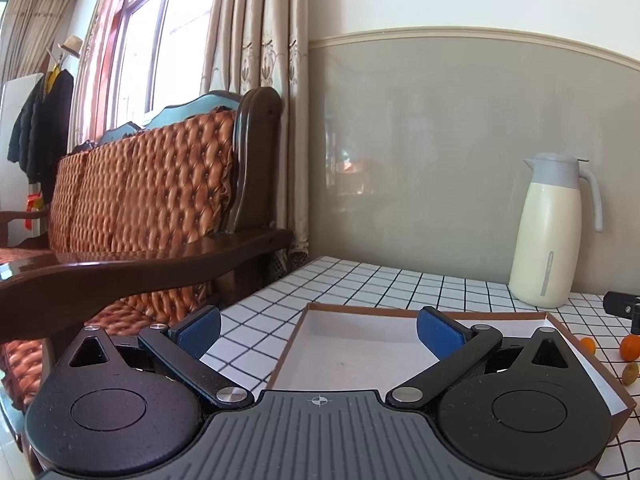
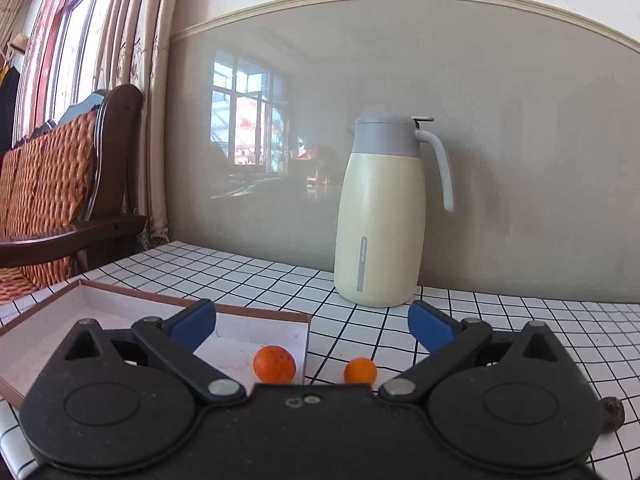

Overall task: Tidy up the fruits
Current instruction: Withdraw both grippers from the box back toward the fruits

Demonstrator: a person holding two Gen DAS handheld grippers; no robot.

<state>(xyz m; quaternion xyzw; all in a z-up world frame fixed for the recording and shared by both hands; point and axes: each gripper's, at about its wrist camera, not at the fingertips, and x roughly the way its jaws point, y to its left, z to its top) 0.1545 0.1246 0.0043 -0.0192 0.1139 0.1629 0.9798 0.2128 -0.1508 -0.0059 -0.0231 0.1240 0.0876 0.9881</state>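
A shallow brown box with a white inside (image 1: 360, 344) lies on the checked tablecloth; it also shows in the right wrist view (image 2: 100, 304). My left gripper (image 1: 318, 330) is open and empty above the box. My right gripper (image 2: 312, 324) is open and empty. Below it, one orange (image 2: 274, 364) sits inside the box's right corner and a smaller orange (image 2: 360, 371) sits on the cloth just outside. In the left wrist view two oranges (image 1: 631, 347) (image 1: 587, 345) and a green-brown fruit (image 1: 631, 373) lie right of the box. A dark fruit (image 2: 612, 420) lies at the far right.
A cream jug with a grey lid (image 2: 380, 216) stands at the back by the wall; it also shows in the left wrist view (image 1: 548, 236). A wooden sofa (image 1: 140, 208) stands left of the table. The right gripper's black body (image 1: 624, 306) shows at the right edge.
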